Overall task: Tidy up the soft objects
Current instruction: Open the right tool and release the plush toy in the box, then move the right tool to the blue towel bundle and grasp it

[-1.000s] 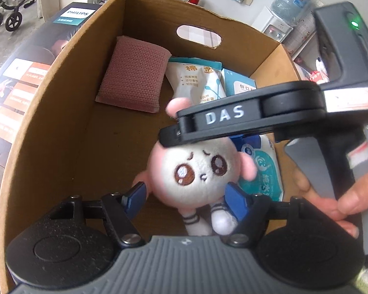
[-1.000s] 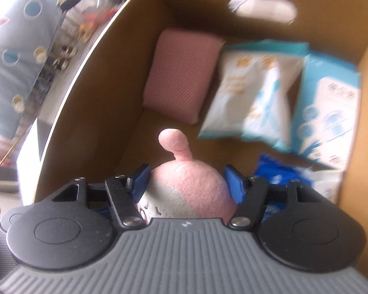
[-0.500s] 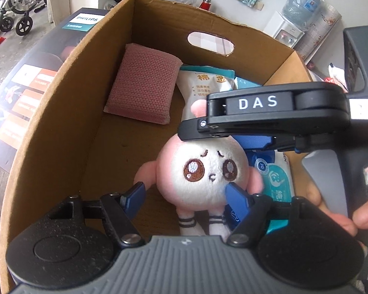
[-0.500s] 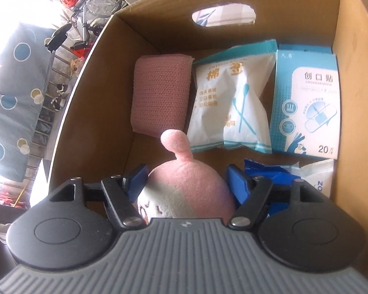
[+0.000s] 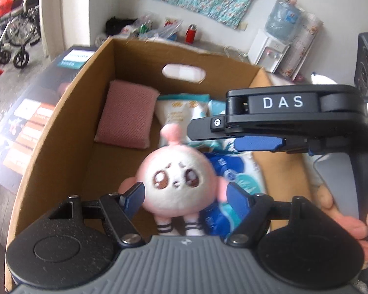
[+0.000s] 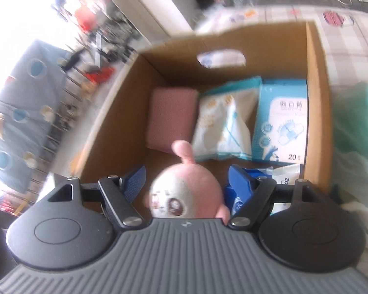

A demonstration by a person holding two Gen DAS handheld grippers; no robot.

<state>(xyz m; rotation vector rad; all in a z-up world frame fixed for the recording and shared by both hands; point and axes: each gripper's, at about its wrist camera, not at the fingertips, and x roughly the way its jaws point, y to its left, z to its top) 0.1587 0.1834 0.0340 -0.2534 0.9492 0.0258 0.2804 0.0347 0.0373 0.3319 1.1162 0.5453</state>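
- Left wrist view: the plush toy (image 5: 175, 181), pink and white with an embroidered face, sits in the cardboard box (image 5: 46, 132), face up toward the camera.
- The left gripper (image 5: 185, 196) has its blue pads spread wide on either side of the toy; whether they touch it cannot be told through the blur.
- The right gripper (image 5: 257, 144) reaches in from the right side of this view, above the toy and apart from it, its blue pad showing under a black bar marked DAS.
- Right wrist view: the right gripper (image 6: 186, 178) is wide open, with gaps between its pads and the plush toy (image 6: 187, 191) below.
- A pink knitted pad (image 6: 171, 120) lies at the far left of the box (image 6: 316, 103), a white packet (image 6: 223, 127) beside it, and a light blue box (image 6: 281, 122) against the right wall.
- A blue and white pack (image 5: 233, 178) lies just right of the toy.
- A water dispenser (image 5: 269, 49) stands by the wall behind the box.
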